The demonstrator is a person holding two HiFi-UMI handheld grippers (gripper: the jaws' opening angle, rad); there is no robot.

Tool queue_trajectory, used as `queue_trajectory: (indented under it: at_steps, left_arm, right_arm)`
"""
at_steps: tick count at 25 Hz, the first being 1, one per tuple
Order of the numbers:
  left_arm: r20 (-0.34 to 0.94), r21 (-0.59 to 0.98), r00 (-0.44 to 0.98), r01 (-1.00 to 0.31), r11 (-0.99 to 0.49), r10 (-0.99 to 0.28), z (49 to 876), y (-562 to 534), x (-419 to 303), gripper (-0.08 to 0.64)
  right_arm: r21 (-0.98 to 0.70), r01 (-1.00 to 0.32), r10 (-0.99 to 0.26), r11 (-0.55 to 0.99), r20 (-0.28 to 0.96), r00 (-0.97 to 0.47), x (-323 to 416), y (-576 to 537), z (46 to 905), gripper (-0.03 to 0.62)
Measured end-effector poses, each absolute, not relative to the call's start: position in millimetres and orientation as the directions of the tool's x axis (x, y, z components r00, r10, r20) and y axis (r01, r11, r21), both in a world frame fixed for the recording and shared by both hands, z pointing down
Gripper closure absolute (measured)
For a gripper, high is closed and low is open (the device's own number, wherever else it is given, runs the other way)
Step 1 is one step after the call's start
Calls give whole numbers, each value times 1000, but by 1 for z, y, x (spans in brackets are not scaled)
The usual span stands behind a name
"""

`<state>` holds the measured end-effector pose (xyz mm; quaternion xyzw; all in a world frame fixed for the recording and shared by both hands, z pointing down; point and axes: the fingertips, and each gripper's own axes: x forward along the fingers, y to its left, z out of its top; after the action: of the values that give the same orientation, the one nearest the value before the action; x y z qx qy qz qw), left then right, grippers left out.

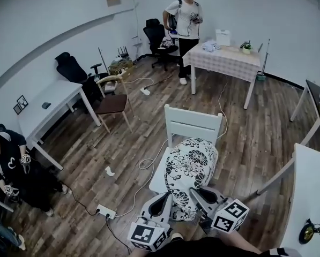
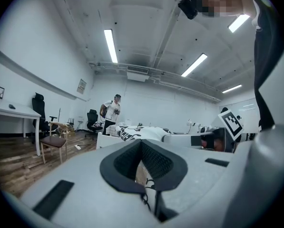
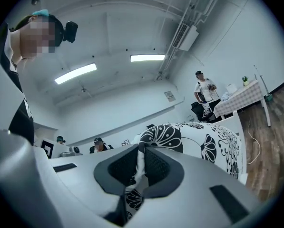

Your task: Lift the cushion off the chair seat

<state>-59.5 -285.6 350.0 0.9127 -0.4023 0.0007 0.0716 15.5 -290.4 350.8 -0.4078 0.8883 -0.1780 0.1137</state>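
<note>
Both jaw pairs are pinched on fabric: your left gripper (image 1: 161, 202) and right gripper (image 1: 202, 195) each clamp the near edge of the cushion (image 1: 191, 162). It stretches away from you over the chair seat (image 1: 157, 182), long axis toward the backrest (image 1: 193, 123), so lift both sides evenly.

Sprawled over white wooden chair (image 1: 193, 123) seat: white fabric cushion with black flower print (image 1: 191, 167), near edge pinched.

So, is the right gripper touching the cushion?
Touching. The right gripper pinches an edge of the cushion between its shut jaws, plain in its own view.
</note>
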Motion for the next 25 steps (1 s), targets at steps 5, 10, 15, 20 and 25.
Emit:
queue_trajectory:
  at_steps: [5,10,15,20,25]
  left_arm:
    - [42,131,622,-780,-612,-782,346,-255,-56,558]
    - [17,163,582,-804,-572,-813,347,-205,-37,558]
    - [39,170,569,-814,-556,-821,352,-152,-15,558]
    - [44,169,557,-822,-544,-829,350,-103,0,558]
    - [45,162,552,-826,-539,-833,349,-62,13,558]
  right_arm:
    - [-392,-648,-726,653,-83,-682,16,-268,337,557]
    - [-366,-635,-706,681,-95,-702,33,-209,328,557]
    - [-368,-629,-702,685,-101,-705,62,-151,333,555]
    - [-402,-616,-700,678,-97,-707,77,-104,340,556]
    - [-428,-600,-696,676,-104,-710,88,-71,342,556]
